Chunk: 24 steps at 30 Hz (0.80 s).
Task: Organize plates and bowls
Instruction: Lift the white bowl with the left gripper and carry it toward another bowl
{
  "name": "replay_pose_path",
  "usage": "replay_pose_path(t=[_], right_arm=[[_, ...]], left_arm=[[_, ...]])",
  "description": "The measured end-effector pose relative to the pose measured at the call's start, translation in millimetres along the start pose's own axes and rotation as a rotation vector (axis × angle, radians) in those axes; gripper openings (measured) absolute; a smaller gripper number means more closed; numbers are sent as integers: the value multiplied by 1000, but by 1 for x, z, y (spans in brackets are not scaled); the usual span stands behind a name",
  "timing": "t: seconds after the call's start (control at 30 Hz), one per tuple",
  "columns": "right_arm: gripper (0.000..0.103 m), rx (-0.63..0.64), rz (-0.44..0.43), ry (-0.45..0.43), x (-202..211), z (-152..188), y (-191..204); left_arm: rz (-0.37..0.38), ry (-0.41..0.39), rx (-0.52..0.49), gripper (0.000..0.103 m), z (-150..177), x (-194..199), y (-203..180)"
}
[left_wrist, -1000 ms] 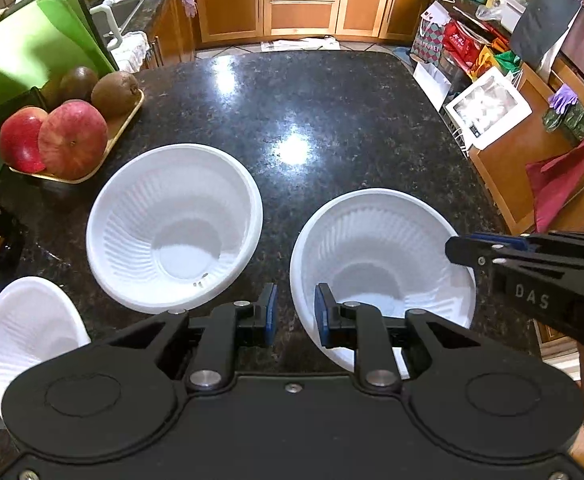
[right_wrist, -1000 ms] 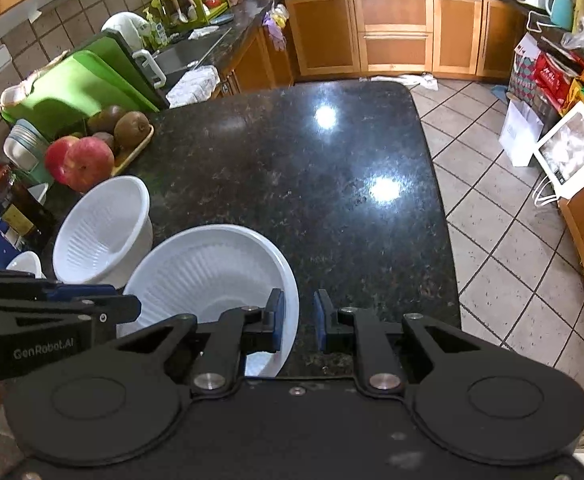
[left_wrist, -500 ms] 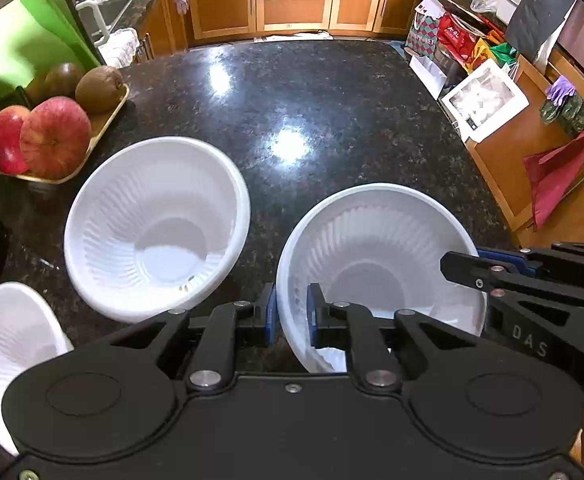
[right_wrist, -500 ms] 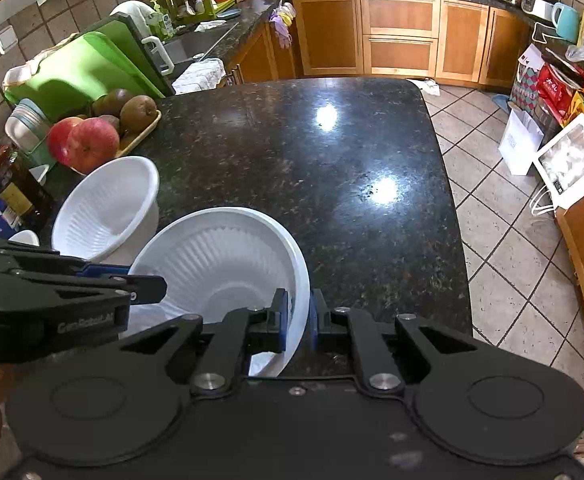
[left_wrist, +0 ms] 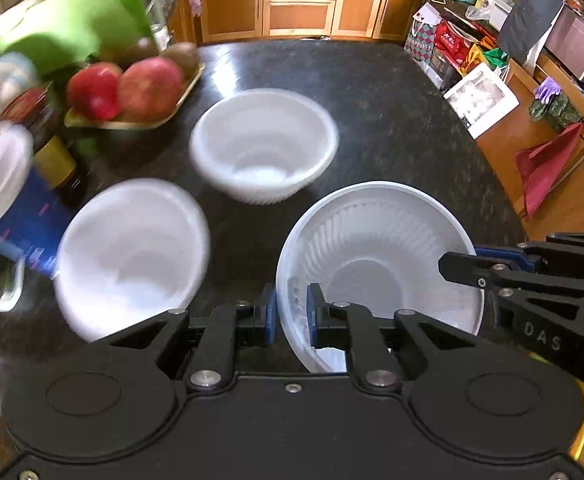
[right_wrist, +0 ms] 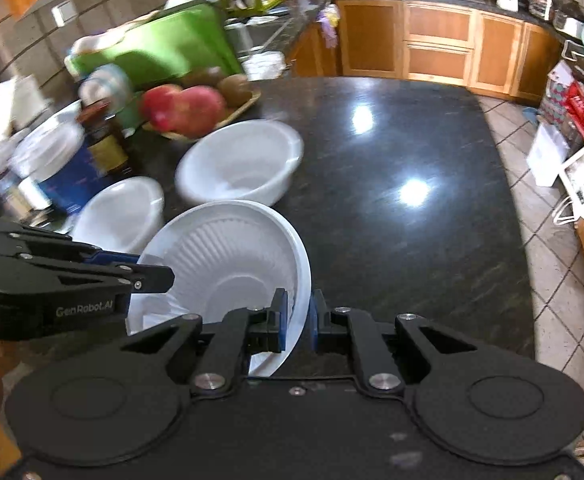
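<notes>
A large white ribbed bowl [left_wrist: 380, 256] is held above the black granite counter [left_wrist: 392, 120] by both grippers. My left gripper [left_wrist: 292, 312] is shut on its left rim. My right gripper [right_wrist: 296, 320] is shut on its right rim; it also shows in the left wrist view [left_wrist: 464, 270], and the left gripper shows in the right wrist view [right_wrist: 159, 276]. The bowl shows in the right wrist view [right_wrist: 227, 264] too. A second white bowl [left_wrist: 263, 144] stands on the counter further back. A third white bowl [left_wrist: 131, 252] lies at the left, blurred.
A tray of apples and kiwis [left_wrist: 131, 88] sits at the back left, with a green cutting board [left_wrist: 63, 24] behind. A dark bottle [left_wrist: 55, 152] and a blue box [left_wrist: 31, 216] stand at the left edge. Tiled floor [right_wrist: 552, 216] lies beyond the counter's right edge.
Both grippers closed on the large bowl's rims and lifted it, pulling back. The view shifted, so the other two bowls now appear further away and blurred.
</notes>
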State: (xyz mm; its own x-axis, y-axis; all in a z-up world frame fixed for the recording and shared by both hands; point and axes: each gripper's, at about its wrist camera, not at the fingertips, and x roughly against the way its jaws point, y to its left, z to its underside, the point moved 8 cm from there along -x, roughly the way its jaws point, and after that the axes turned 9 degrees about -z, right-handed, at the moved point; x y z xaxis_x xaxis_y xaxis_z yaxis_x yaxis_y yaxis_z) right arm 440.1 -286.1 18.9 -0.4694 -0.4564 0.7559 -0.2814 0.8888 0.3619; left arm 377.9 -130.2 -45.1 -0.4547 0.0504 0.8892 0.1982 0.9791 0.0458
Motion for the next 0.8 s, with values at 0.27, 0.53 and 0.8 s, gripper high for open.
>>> replay_pose_path(t=[0.27, 0.53, 0.8], right_arm=[[14, 21, -65, 49, -6, 46, 79], [14, 8, -47, 80, -15, 76, 108], [14, -29, -15, 101, -25, 86, 102]], left_arm=[[-38, 3, -12, 20, 62, 30, 55], [-30, 9, -26, 20, 92, 35, 72], [17, 42, -30, 20, 104, 24, 75]])
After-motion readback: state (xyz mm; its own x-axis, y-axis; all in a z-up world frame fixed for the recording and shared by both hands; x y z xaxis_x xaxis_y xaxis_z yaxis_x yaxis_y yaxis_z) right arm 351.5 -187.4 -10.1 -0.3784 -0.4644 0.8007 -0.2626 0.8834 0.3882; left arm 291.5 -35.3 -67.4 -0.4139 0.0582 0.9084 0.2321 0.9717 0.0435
